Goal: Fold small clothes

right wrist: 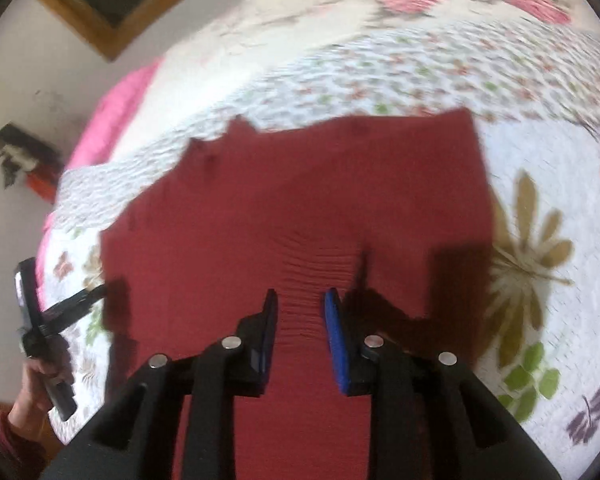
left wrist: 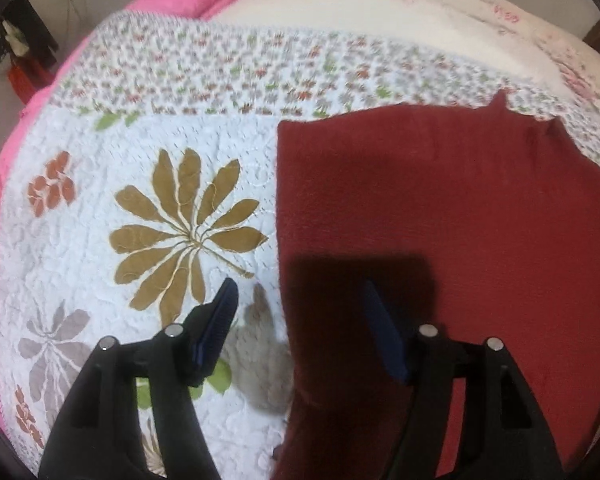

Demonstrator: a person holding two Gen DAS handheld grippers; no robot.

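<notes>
— Garment (left wrist: 440, 208) lies flat on the quilt (left wrist: 100, 240), long axis running away from you

— Your left gripper (left wrist: 300, 296) gapes wide; right gripper (right wrist: 300, 300) parted above cloth. Right view alone shows your hand (right wrist: 36, 392)

Bed: I see a white floral quilted bedspread (left wrist: 220, 148) covering it.
On it: flat dark red knit garment (left wrist: 440, 208).

I can read no text, label, brand, number or sign anywhere in either of my wrist views. The dark red garment (left wrist: 440, 208) carries no visible tag or print, and the quilt (left wrist: 148, 208) beneath it shows only flower and leaf patterns. The things by the wall are too blurred and small to read.
</notes>
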